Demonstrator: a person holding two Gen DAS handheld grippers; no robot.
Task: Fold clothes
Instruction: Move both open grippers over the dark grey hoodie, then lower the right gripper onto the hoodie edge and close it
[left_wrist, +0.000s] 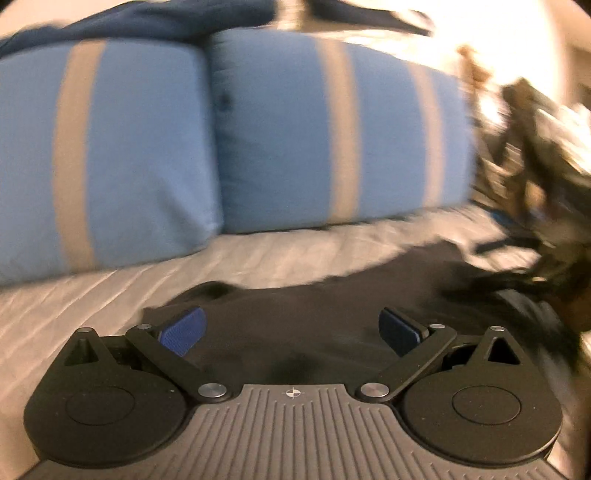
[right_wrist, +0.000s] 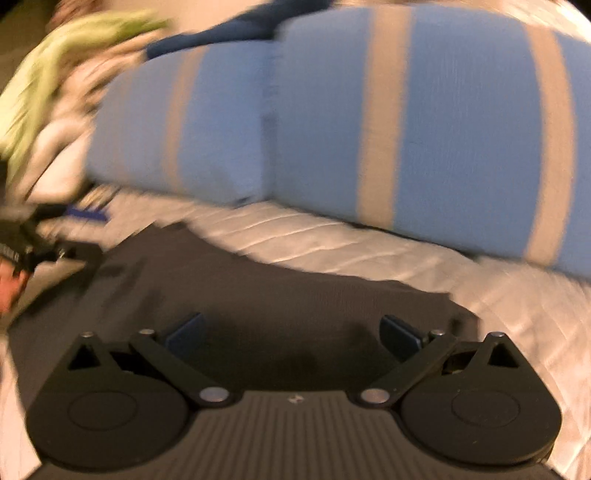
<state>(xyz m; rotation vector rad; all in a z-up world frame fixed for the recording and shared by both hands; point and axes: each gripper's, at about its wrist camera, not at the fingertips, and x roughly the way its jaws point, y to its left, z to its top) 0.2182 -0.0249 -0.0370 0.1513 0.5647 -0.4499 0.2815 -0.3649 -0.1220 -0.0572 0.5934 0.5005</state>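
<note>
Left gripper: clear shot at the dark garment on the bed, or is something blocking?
Probably yes. The left gripper is open, and the dark garment lies flat on the white quilt directly between and ahead of its fingers. Nothing sits between them; the striped blue pillows lie farther back.

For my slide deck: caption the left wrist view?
Open left gripper poised over a dark garment on a white bedspread, facing striped blue pillows.

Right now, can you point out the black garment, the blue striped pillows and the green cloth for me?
black garment (right_wrist: 258, 295): right wrist view, on its flat middle.
blue striped pillows (left_wrist: 280, 129): left wrist view, on the right pillow's blue face.
green cloth (right_wrist: 55, 62): right wrist view, on its blurred upper part.
</note>
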